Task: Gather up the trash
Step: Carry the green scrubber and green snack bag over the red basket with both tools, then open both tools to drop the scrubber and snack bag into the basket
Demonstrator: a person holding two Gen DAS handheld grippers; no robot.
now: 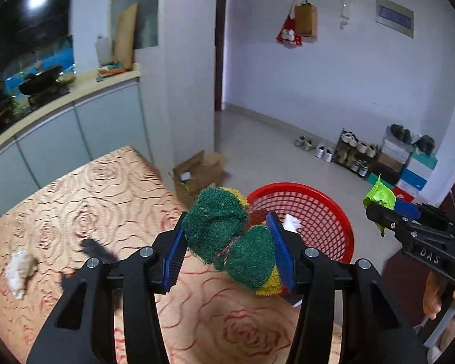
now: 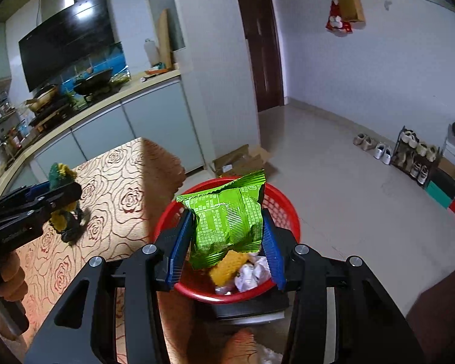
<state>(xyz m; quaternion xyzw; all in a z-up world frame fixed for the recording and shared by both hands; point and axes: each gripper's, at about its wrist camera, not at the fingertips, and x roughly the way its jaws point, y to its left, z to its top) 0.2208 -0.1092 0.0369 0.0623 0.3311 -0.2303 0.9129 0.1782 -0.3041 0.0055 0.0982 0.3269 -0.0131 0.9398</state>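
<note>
A green scouring pad (image 1: 227,236) with yellow edges is seen between blue-padded jaws on a black left gripper (image 1: 230,254). A bright green wrapper (image 2: 227,221) printed with pale text is seen in the black right gripper (image 2: 227,242). The basket (image 2: 288,212) is red mesh. The surface (image 1: 91,197) is covered in a peach cloth patterned with red-outlined roses. A white crumpled tissue (image 1: 19,268) is stained brown.

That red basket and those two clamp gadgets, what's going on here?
A person is clearing trash off a table with a handheld gripper in each hand. The left gripper is clamped on a green and yellow scouring pad, held near the red basket. The right gripper grips a green snack wrapper over the basket, which already holds crumpled paper. A white wad remains on the table.
</note>
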